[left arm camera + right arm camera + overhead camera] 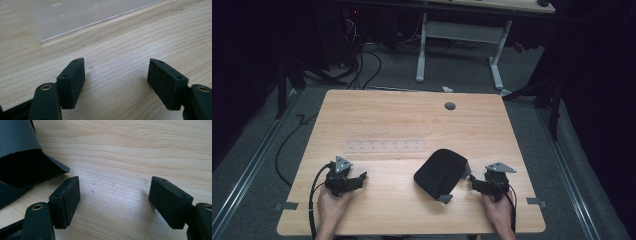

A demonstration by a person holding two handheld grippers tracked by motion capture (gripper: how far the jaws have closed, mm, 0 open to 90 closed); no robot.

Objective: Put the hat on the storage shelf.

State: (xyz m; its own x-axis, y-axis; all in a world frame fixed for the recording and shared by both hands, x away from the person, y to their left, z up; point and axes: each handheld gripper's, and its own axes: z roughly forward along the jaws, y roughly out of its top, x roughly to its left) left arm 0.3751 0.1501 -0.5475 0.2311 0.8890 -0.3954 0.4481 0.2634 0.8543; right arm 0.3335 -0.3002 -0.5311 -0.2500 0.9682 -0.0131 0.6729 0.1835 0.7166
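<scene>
My right gripper (113,195) sits low on the table (382,200) with jaws wide and nothing between them. The black curled sheet (441,172) is just beside it, its loose edge near one pad (68,195). Risk: if I close from here I only pinch the thin flap, the roll springs open or slides away. My left gripper (116,77) is also wide and empty, well apart from the sheet. Farther out lies the clear plastic tray (384,145); a careless left reach could shove it across the wood.
</scene>
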